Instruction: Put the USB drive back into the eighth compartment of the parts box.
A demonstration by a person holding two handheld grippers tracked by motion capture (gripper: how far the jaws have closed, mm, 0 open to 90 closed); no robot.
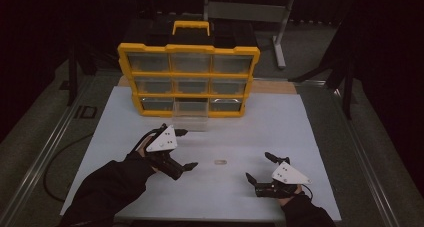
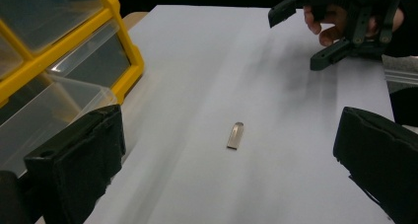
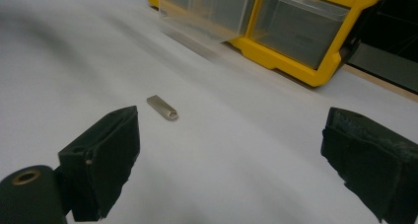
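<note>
Small metal tab (image 1: 220,162) lies flat on the white worktop (image 1: 300,127) between both grippers, long axis roughly 3–9 o'clock, at 3 o'clock of the left gripper (image 1: 186,149), slightly nearer the right gripper (image 1: 261,168); both jaws wide, empty.

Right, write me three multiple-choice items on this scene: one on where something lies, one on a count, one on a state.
1. Where does the small metal piece lie?
A. Inside a drawer
B. On the white table between the two grippers
C. In the right gripper

2. How many drawers does the yellow organizer show on its front?
A. Four
B. Six
C. Nine

3. What state is the bottom middle drawer in?
A. Pulled out
B. Pushed fully in
C. Removed and lying by the left gripper

Key: 1 B, the piece rests on bare table, untouched. 2 C, three rows of three. 3 A, the clear drawer juts forward from the frame.
</note>
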